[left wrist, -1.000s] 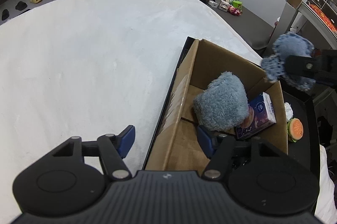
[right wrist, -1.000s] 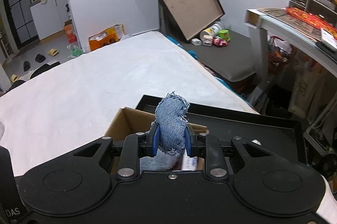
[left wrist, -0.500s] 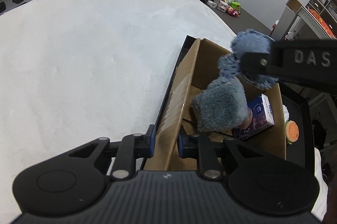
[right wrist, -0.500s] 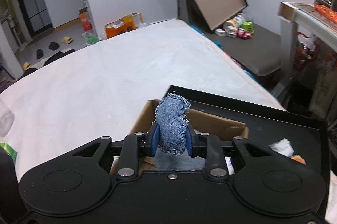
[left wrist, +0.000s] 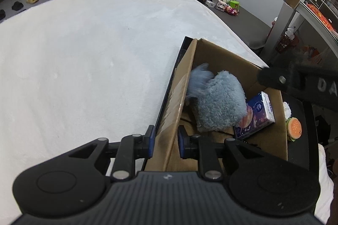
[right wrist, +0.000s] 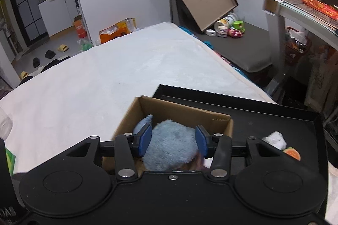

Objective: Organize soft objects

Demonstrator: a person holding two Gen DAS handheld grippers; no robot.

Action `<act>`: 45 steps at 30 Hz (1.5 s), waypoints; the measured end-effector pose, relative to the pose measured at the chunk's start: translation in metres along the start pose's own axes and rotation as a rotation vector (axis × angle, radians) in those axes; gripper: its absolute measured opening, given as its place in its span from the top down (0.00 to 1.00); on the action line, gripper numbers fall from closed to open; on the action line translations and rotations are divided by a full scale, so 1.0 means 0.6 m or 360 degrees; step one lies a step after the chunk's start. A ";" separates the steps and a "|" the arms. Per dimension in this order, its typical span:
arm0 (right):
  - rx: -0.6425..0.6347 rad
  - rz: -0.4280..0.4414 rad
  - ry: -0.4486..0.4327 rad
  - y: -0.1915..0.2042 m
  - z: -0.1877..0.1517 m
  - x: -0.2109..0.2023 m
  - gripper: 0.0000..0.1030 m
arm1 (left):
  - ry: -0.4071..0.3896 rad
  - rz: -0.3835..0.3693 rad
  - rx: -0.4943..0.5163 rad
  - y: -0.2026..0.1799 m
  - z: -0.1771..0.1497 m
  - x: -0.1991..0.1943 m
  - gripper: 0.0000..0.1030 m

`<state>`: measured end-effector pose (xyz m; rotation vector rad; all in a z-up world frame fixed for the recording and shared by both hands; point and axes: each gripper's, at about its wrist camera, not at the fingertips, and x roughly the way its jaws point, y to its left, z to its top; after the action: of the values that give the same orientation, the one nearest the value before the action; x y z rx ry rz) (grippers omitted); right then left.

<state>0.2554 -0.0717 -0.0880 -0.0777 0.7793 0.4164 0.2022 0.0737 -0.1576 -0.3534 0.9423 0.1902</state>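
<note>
An open cardboard box (left wrist: 224, 56) stands in a black tray on the white bed. Inside lie a fluffy grey-blue plush (left wrist: 219, 102), a blurred denim piece (left wrist: 197, 81) against the box's left wall, and a blue tissue pack (left wrist: 256, 113). My left gripper (left wrist: 164, 143) is shut on the box's near left wall. My right gripper (right wrist: 172, 141) is open and empty above the box (right wrist: 186, 111), with the plush (right wrist: 169, 146) below it and the denim piece (right wrist: 142, 124) at the left.
The black tray (right wrist: 274, 119) holds a burger toy (left wrist: 293, 126) and a white crumpled thing (right wrist: 275, 139) right of the box. The white bed (left wrist: 95, 51) spreads left and ahead. A desk (right wrist: 306, 11) and shelves stand at the right.
My left gripper closed on the box wall. My right gripper moved over the box, opened and let go of the denim piece, which dropped into the box.
</note>
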 end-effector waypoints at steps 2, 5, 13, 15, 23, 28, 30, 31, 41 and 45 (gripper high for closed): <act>0.0008 -0.0025 -0.0005 -0.013 -0.005 -0.005 0.51 | -0.0001 0.0017 0.0013 -0.004 0.000 0.000 0.78; 0.0043 -0.0064 -0.0015 -0.039 -0.014 -0.012 0.49 | 0.0007 0.0032 0.0036 -0.010 -0.001 0.001 0.77; 0.0129 -0.0127 -0.0021 -0.108 -0.039 -0.022 0.49 | 0.0008 0.0105 0.0087 -0.024 0.000 0.005 0.66; 0.0144 -0.0131 -0.0015 -0.123 -0.045 -0.023 0.49 | 0.0009 0.0124 0.0096 -0.028 0.002 0.006 0.61; 0.0217 -0.0127 -0.0011 -0.182 -0.069 -0.020 0.41 | 0.0009 0.0205 0.0147 -0.049 -0.001 0.008 0.39; 0.0261 -0.0157 -0.0017 -0.217 -0.088 -0.011 0.31 | 0.0016 0.0263 0.0185 -0.063 -0.001 0.010 0.28; 0.0290 -0.0162 -0.0038 -0.229 -0.100 -0.006 0.29 | 0.0008 0.0291 0.0212 -0.071 -0.001 0.011 0.25; 0.0301 -0.0161 -0.0041 -0.234 -0.106 -0.003 0.29 | 0.0006 0.0307 0.0224 -0.074 -0.001 0.012 0.24; 0.0414 -0.0145 -0.0018 -0.273 -0.135 0.033 0.07 | 0.0015 0.0407 0.0311 -0.108 -0.003 0.028 0.21; 0.0427 -0.0191 -0.0024 -0.289 -0.141 0.055 0.07 | 0.0030 0.0434 0.0342 -0.121 -0.006 0.038 0.21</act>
<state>0.2880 -0.2383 -0.1861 0.1286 0.8050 0.1963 0.2352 0.0053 -0.1625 -0.0273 1.0178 0.3319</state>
